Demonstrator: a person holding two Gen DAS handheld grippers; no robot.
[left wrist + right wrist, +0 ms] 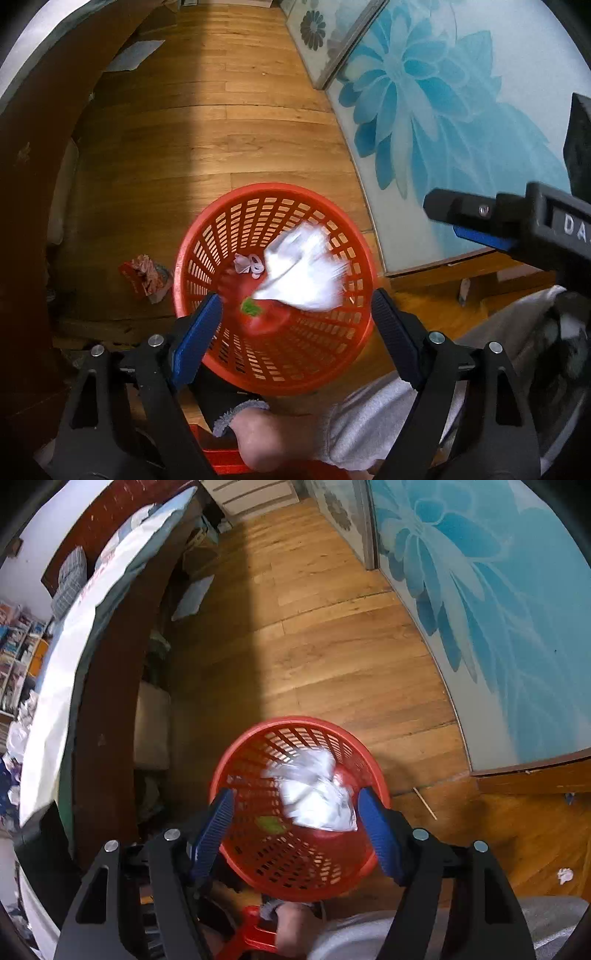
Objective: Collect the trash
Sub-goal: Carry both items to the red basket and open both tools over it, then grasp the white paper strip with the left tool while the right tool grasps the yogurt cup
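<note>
A red plastic basket stands on the wooden floor; it also shows in the right wrist view. A white crumpled plastic bag, blurred by motion, is inside the basket's mouth, also in the right wrist view. Small white scraps and a red item with a green spot lie at the bottom. My left gripper is open and empty above the basket. My right gripper is open above it too; its fingers show at the right of the left wrist view.
A crumpled red-and-white wrapper lies on the floor left of the basket. A blue-flower glass door lines the right. A bed frame runs along the left. A small white scrap lies at the right. The person's knee is below.
</note>
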